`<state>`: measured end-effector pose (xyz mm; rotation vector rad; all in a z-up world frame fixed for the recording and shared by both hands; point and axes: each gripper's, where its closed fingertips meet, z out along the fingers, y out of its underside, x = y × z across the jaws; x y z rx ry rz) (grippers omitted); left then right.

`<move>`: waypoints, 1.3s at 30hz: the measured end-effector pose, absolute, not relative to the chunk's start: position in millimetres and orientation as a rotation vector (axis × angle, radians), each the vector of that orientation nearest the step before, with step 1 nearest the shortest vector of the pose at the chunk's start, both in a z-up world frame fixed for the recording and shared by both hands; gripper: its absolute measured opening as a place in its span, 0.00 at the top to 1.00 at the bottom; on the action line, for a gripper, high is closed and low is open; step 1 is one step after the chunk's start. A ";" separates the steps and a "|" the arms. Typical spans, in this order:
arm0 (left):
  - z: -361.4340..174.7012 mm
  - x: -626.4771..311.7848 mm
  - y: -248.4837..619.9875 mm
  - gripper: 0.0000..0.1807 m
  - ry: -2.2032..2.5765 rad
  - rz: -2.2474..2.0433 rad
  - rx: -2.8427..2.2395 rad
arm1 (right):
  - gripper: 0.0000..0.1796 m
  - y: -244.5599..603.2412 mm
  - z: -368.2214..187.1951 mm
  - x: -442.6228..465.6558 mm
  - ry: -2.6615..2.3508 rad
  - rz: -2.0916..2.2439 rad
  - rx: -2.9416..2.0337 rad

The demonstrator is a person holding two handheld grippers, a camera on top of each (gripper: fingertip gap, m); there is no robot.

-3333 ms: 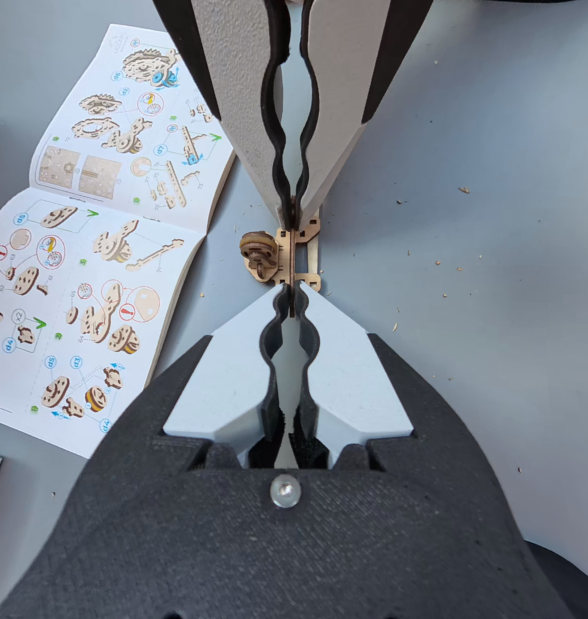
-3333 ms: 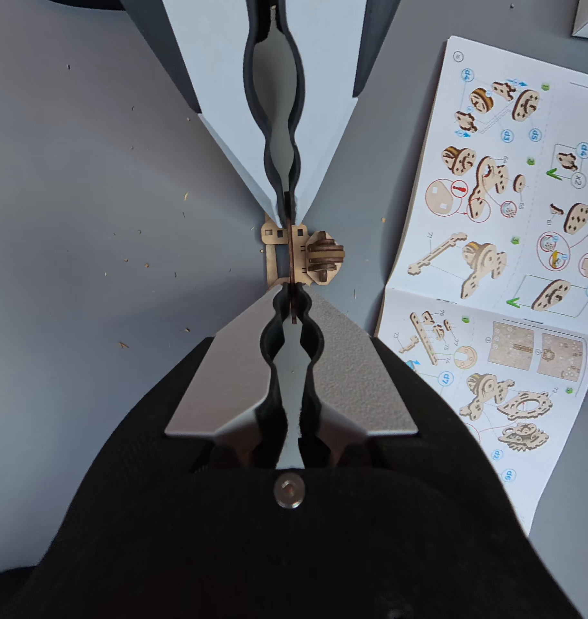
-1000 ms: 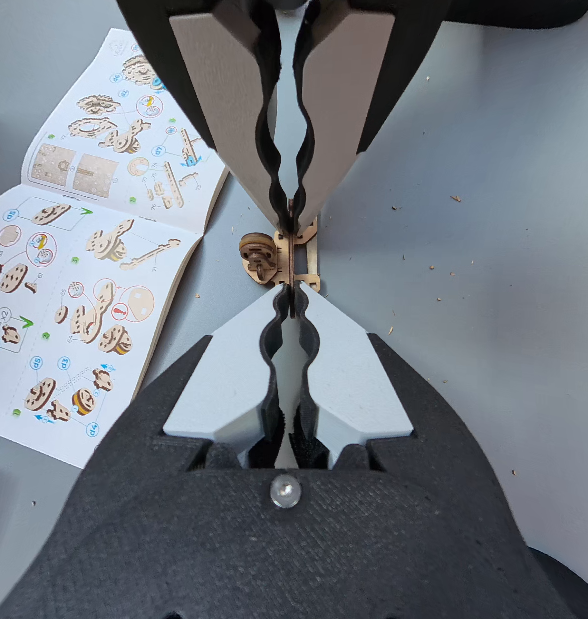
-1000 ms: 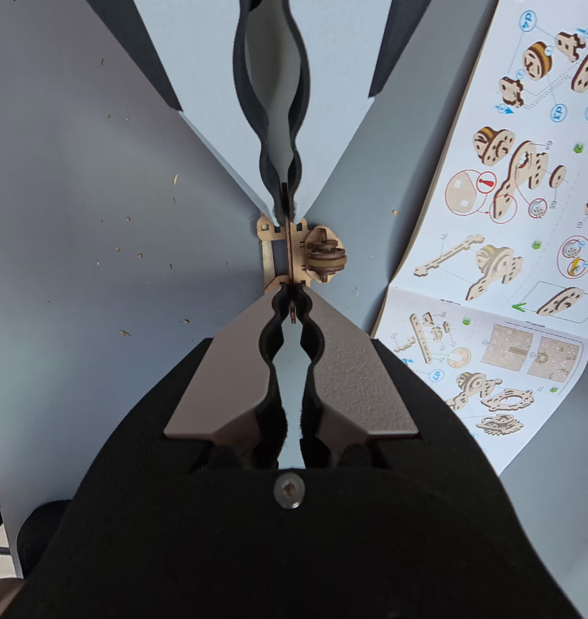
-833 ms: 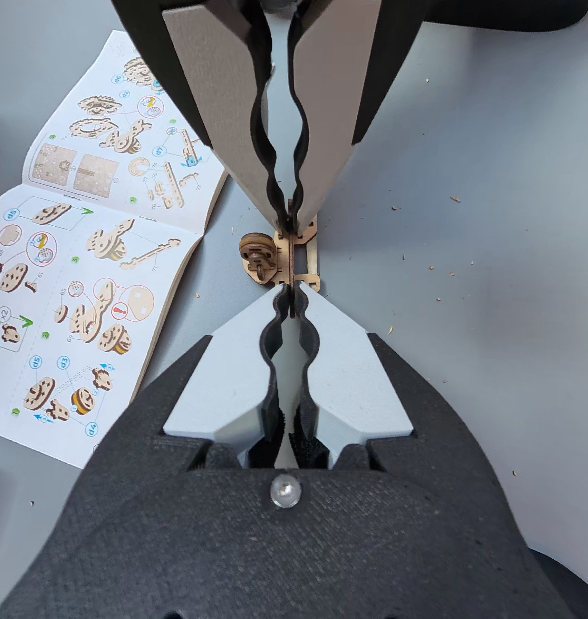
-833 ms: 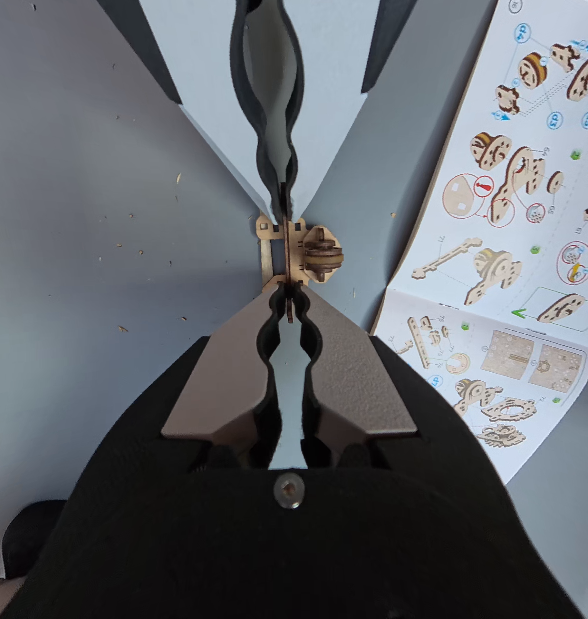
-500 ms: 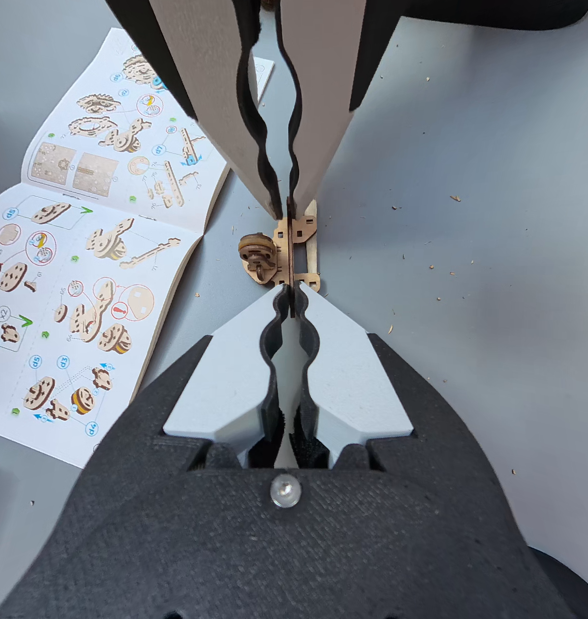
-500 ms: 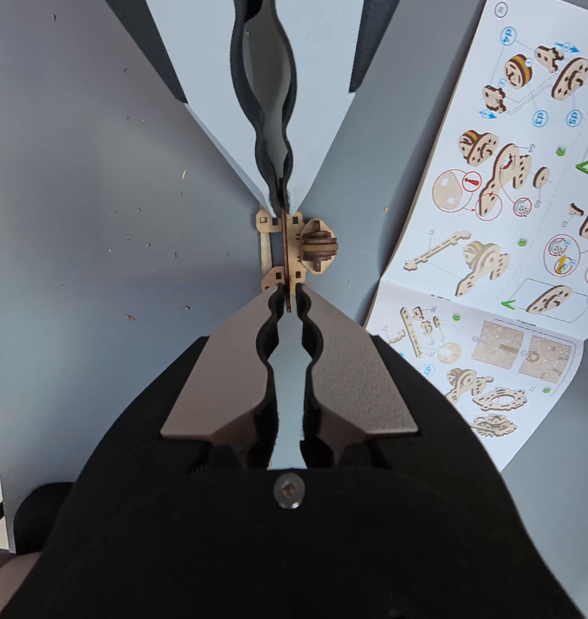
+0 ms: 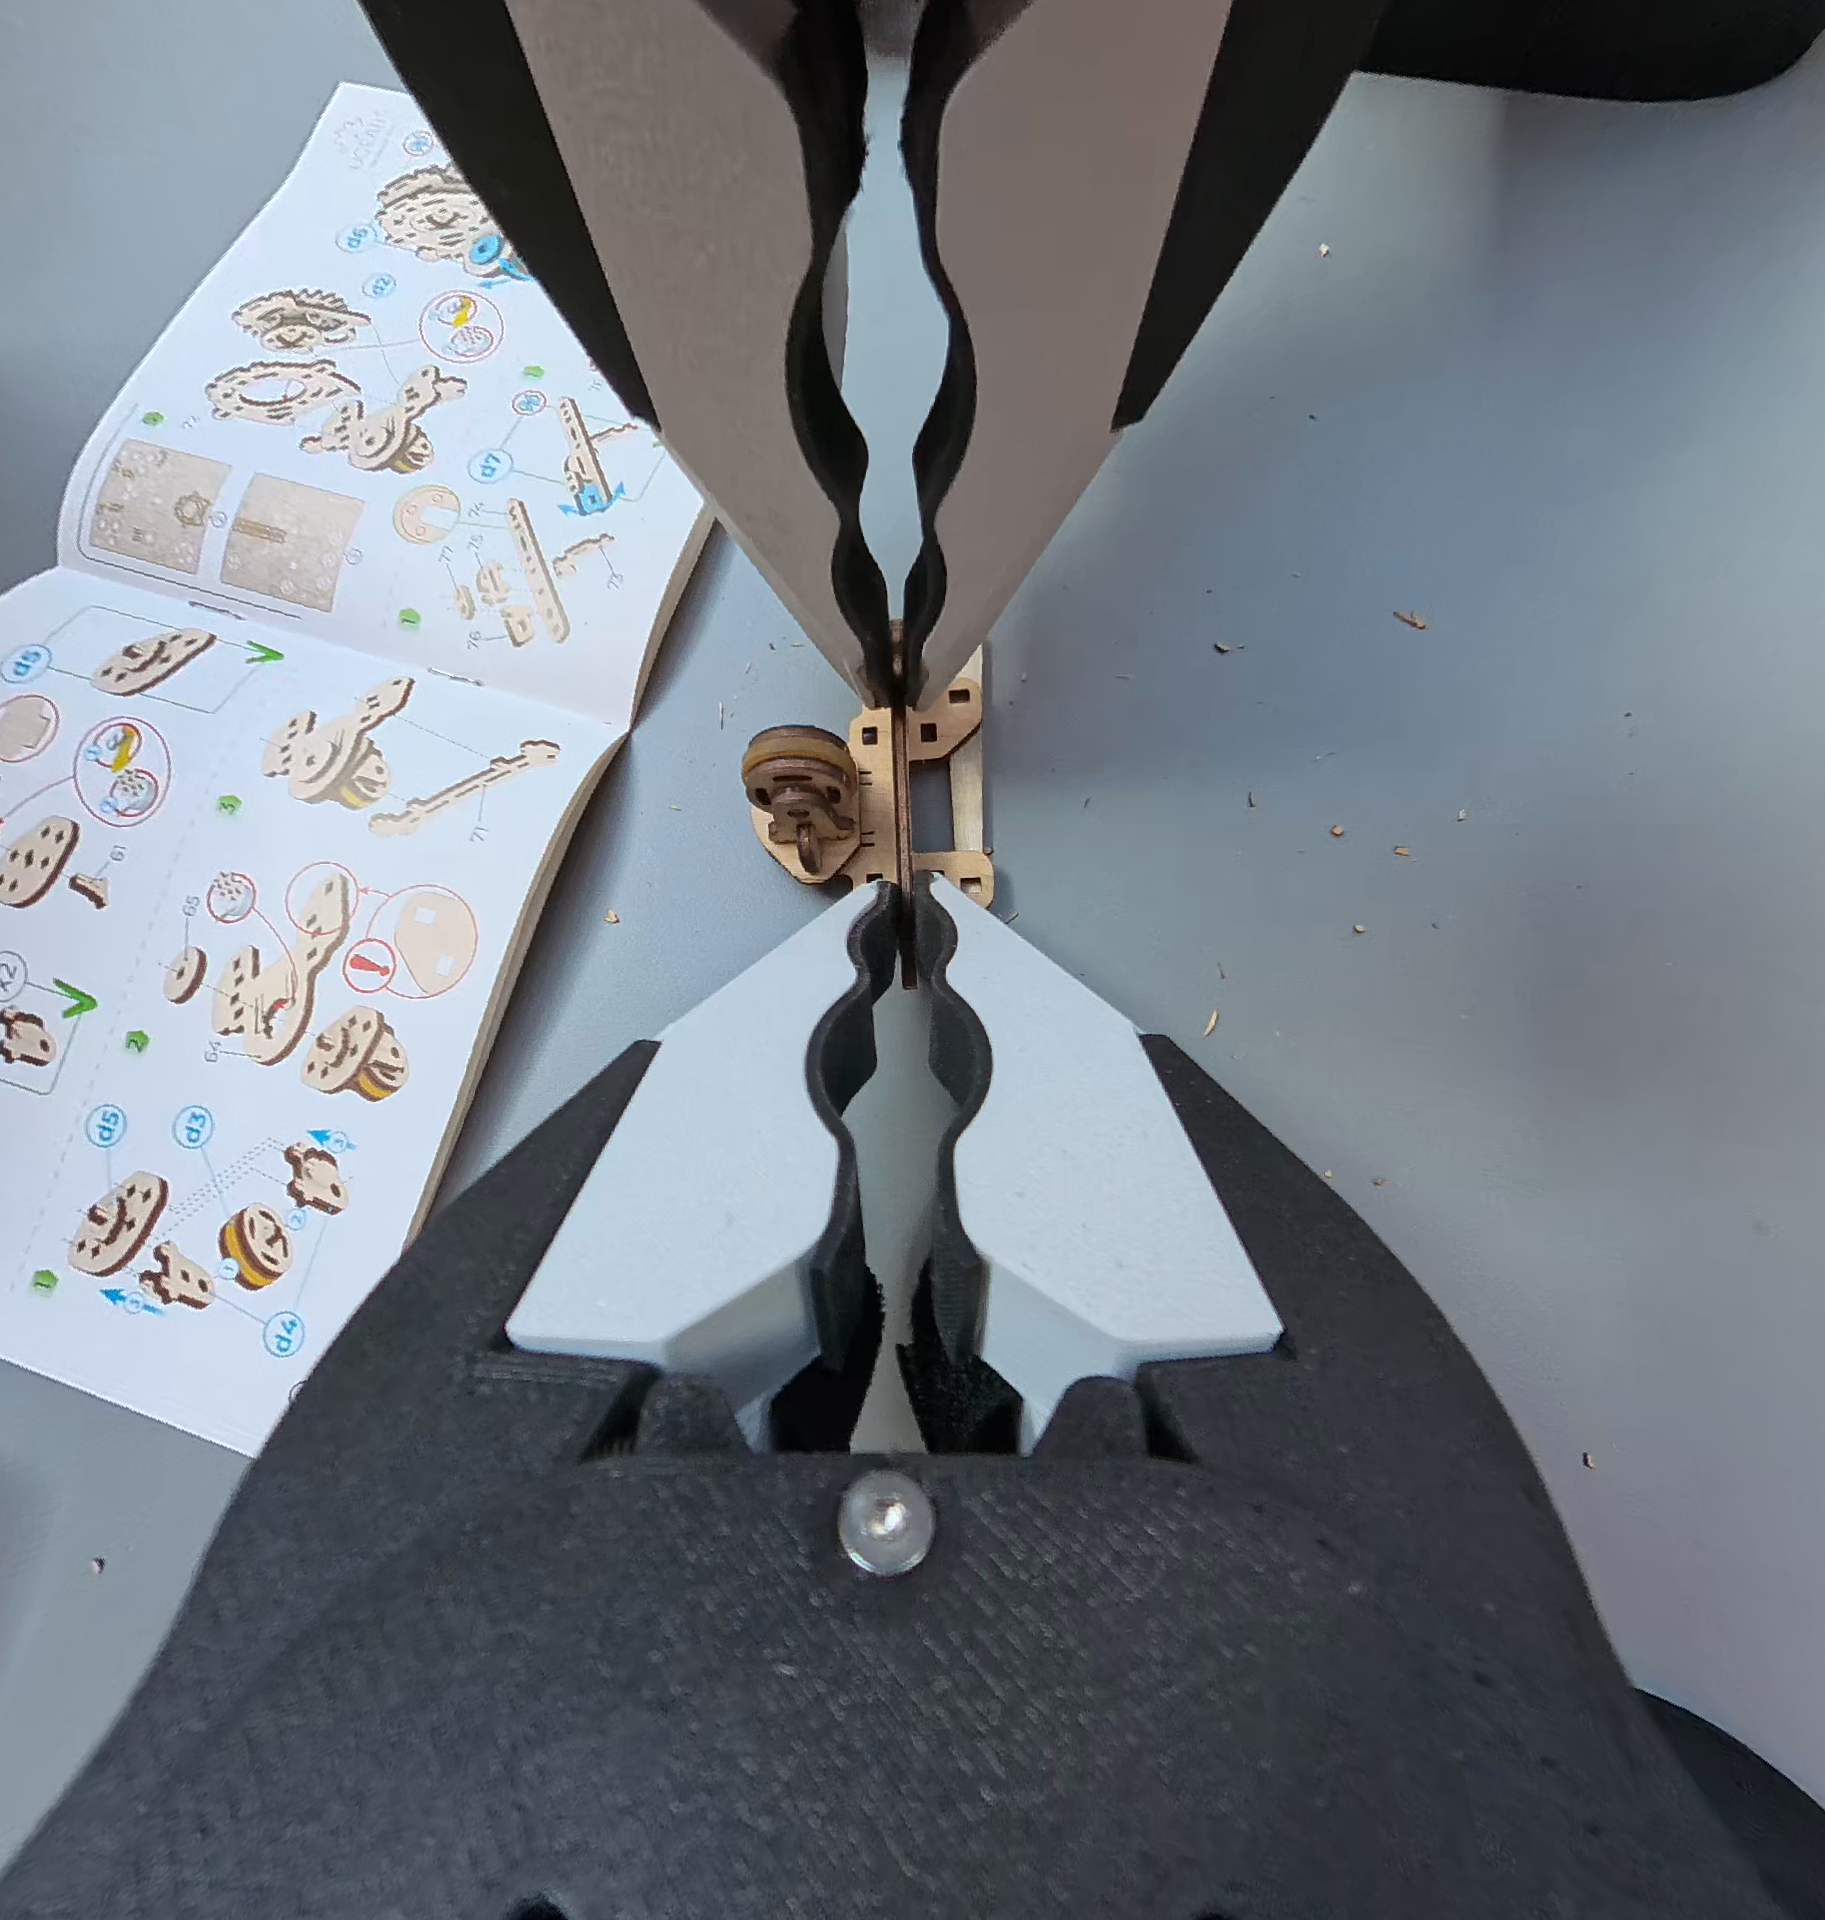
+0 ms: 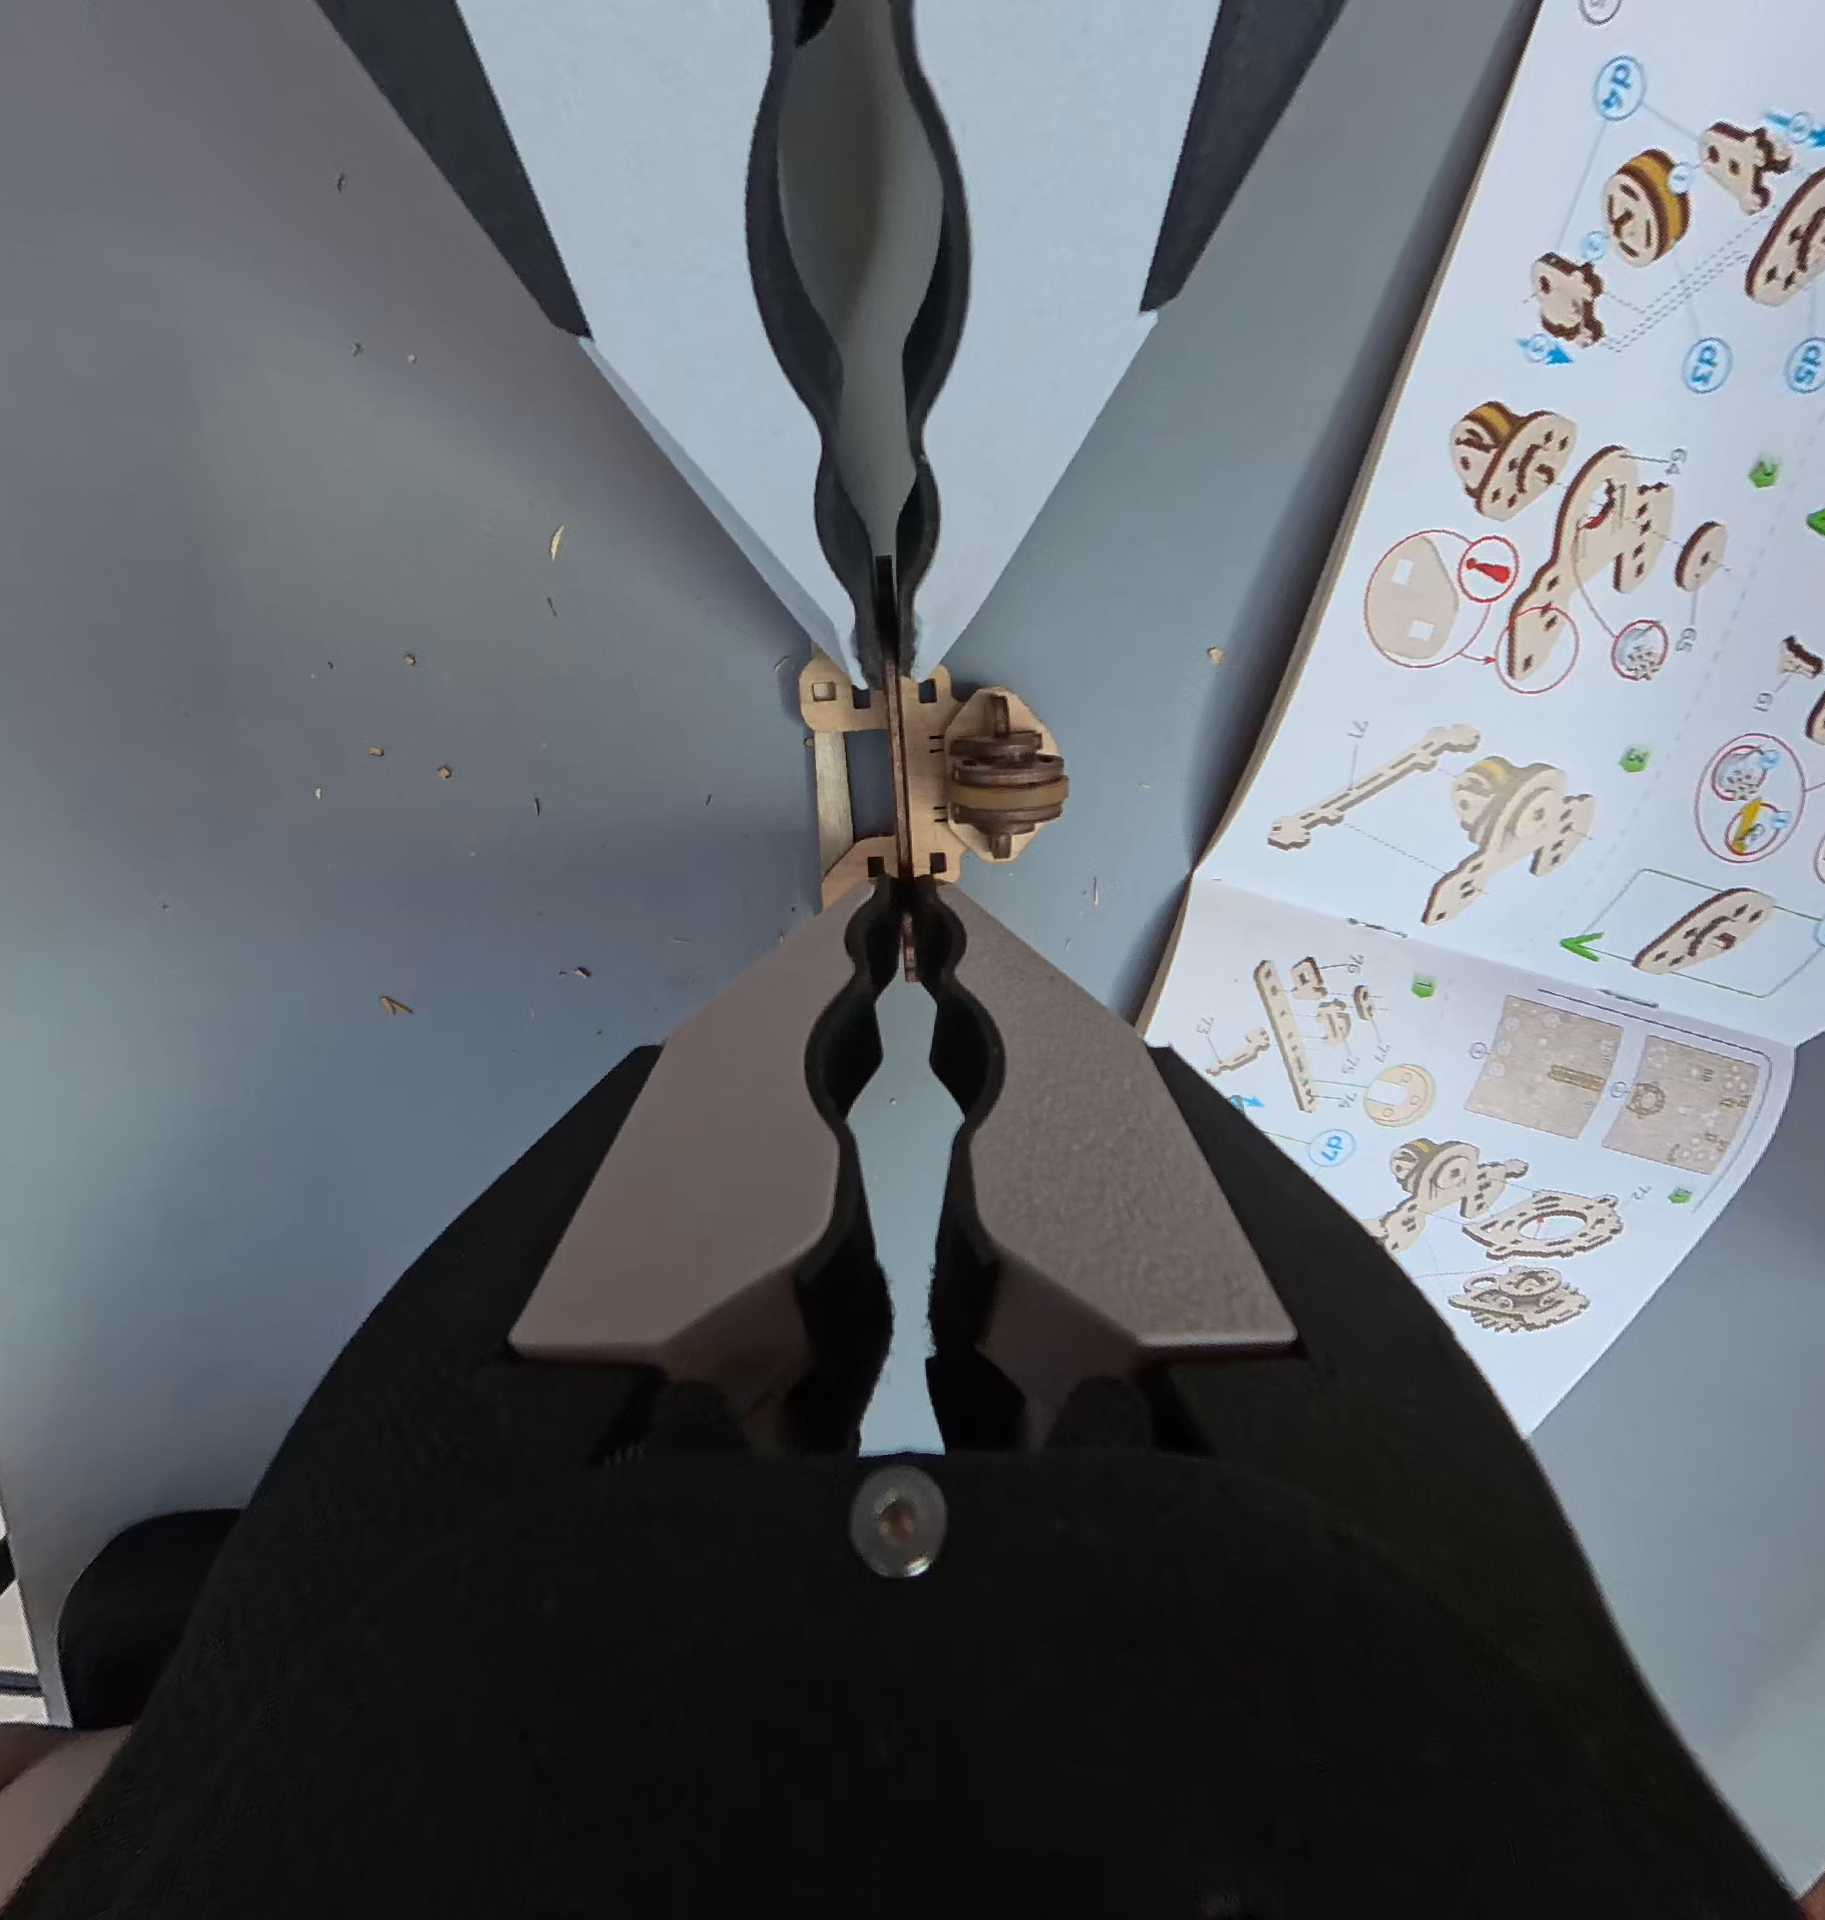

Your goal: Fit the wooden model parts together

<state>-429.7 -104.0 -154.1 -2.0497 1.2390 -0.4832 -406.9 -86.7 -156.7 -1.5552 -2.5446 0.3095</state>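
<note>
A small wooden model point(image 9: 913, 800) hangs above the grey table, held from two opposite ends. It is a thin plate seen edge-on, with notched cross pieces and a round stacked wheel point(image 9: 796, 774) on one side. My left gripper point(image 9: 903, 906), with light blue fingers, is shut on the plate's near end. My right gripper point(image 9: 892, 675), with grey fingers, comes from the top and is shut on the far end. In the right wrist view the right gripper point(image 10: 903, 914) pinches the near end of the model point(image 10: 923, 779), and the left gripper point(image 10: 892, 655) pinches the far end.
An open instruction booklet point(image 9: 264, 727) lies on the table beside the model; it also shows in the right wrist view point(image 10: 1562, 727). Wood crumbs point(image 9: 1407, 831) are scattered on the grey table. The table edge point(image 10: 14, 1455) and a black round object point(image 10: 129, 1610) show at the lower left. My two grippers' fingertips are within a few centimetres of each other.
The right gripper tilted sideways half a second ago and now stands straight in line with the left one again. Both stay shut on the model, which has barely moved.
</note>
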 end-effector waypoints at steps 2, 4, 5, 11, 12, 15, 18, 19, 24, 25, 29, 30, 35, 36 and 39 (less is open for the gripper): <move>-154.2 -429.7 -104.0 0.99 1.239 -0.485 -2.051 | 0.99 -86.8 -156.9 -407.0 -2.539 0.342 -1.576; -154.3 -429.8 -104.0 0.99 1.239 -0.484 -2.052 | 0.99 -86.9 -157.2 -407.1 -2.540 0.350 -1.572; -154.3 -429.7 -104.0 0.99 1.238 -0.486 -2.051 | 0.99 -86.9 -157.4 -407.2 -2.539 0.347 -1.573; -154.4 -429.8 -104.2 0.99 1.231 -0.493 -2.048 | 0.99 -86.0 -156.7 -407.4 -2.520 0.383 -1.559; -154.4 -429.8 -104.2 0.99 1.232 -0.493 -2.049 | 0.98 -86.1 -156.1 -407.5 -2.521 0.402 -1.541; -154.5 -429.7 -105.1 0.99 1.238 -0.504 -2.053 | 0.98 -87.2 -149.6 -408.5 -2.509 0.440 -1.523; -154.6 -429.5 -105.6 0.99 1.241 -0.514 -2.057 | 1.00 -91.6 -126.2 -412.7 -2.426 0.545 -1.551; -154.5 -429.5 -105.7 0.99 1.242 -0.511 -2.056 | 1.00 -91.1 -122.2 -413.0 -2.405 0.537 -1.546; -154.6 -429.5 -105.6 0.99 1.246 -0.499 -2.053 | 1.00 -86.3 -144.9 -410.4 -2.451 0.367 -1.535; -154.5 -429.4 -105.7 0.99 1.247 -0.495 -2.052 | 1.00 -88.8 -143.1 -409.9 -2.455 0.389 -1.541; -154.4 -429.3 -105.6 0.99 1.247 -0.491 -2.051 | 1.00 -88.0 -151.4 -407.3 -2.475 0.349 -1.533; -154.6 -429.6 -105.7 0.99 1.248 -0.491 -2.053 | 1.00 -86.7 -148.3 -407.6 -2.463 0.349 -1.525; -154.4 -429.3 -105.6 0.99 1.244 -0.500 -2.052 | 1.00 -87.3 -149.9 -411.4 -2.447 0.361 -1.498; -154.7 -429.4 -105.7 0.99 1.245 -0.500 -2.053 | 1.00 -88.7 -146.5 -411.4 -2.448 0.378 -1.489; -154.7 -429.2 -105.7 0.99 1.247 -0.496 -2.051 | 1.00 -89.4 -141.1 -413.6 -2.425 0.390 -1.469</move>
